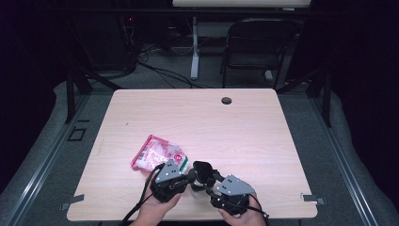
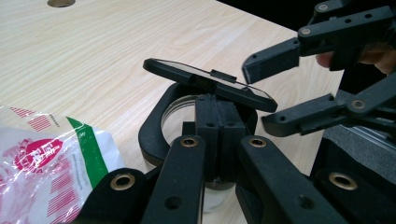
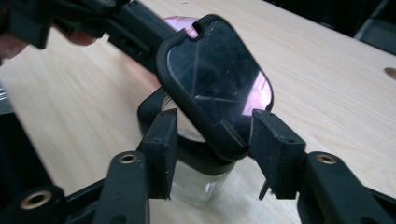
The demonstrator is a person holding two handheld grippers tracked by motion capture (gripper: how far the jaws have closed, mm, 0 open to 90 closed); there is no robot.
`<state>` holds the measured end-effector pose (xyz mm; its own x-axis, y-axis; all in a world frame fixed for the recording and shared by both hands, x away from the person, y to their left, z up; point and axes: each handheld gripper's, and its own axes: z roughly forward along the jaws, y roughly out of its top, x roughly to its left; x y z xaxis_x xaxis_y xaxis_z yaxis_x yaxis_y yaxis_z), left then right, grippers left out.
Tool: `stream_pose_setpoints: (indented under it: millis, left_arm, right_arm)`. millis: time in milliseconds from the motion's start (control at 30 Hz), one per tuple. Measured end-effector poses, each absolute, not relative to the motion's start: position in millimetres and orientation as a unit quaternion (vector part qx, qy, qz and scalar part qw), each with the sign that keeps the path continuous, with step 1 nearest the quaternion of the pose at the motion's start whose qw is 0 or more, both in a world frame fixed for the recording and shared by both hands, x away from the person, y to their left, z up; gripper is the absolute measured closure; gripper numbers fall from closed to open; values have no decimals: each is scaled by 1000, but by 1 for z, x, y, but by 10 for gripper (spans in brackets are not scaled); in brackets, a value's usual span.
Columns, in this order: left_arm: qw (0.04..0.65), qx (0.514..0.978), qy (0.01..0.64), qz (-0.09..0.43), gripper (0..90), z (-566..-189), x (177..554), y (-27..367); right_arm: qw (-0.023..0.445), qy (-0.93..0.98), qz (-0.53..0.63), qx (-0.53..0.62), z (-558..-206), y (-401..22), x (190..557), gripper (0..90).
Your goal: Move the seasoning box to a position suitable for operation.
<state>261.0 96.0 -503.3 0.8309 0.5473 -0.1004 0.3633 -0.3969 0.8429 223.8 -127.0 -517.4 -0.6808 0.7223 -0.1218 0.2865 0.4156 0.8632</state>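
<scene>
One glass jar (image 3: 196,184) stands upright on the bench (image 1: 244,122), near the near edge, a bit left of centre, right between the two hands. Clear glass body, black collar around the mouth, hinged black lid (image 3: 215,79) swung up and tilted; the lid has a dark glossy panel in a black frame.

Left tool (image 2: 219,126): jaws pressed together, clamped on the hinge block at the back of the jar's collar, just under the raised lid. In the high view it sits left of the jar (image 1: 200,181), held by the left hand (image 1: 157,207) coming in from the near edge.

Right tool (image 3: 212,149): jaws apart, one either side of the lid's lower edge. Small gaps visible at both pads (image 3: 275,144), so it grips nothing. In the left gripper view the same tool comes in from the right, its jaws spread above and below the lid's edge (image 2: 266,79). Right hand (image 1: 242,214) holds it at the near edge.

One snack bag (image 1: 160,155), pink and white with a green stripe, lies flat just left of and slightly beyond the jar, close to the left tool.

One round cable hole (image 1: 227,100) sits in the bench near the far edge. A folding chair (image 1: 259,44) stands on the floor beyond.
</scene>
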Motion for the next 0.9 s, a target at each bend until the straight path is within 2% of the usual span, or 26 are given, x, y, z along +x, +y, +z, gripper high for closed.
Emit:
stream_pose_setpoints:
  millis: [67,100,133,633,800,900]
  left_arm:
    - [476,830,275,97,900,-504,261,96]
    - [471,832,277,97,900,-507,261,97]
    - [468,833,278,97,900,-509,262,97]
    - [451,844,275,92,900,-525,262,93]
    - [421,859,276,94,900,-540,259,86]
    - [433,855,272,92,898,-539,258,87]
  right_arm:
    - [253,804,439,311,-517,-126,224,577]
    - [264,802,438,308,-516,-125,223,627]
    - [268,801,438,307,-516,-126,222,638]
    - [259,796,451,311,-519,-125,222,607]
    - [290,799,438,291,-522,-114,221,608]
    - [291,799,435,297,-522,-115,223,621]
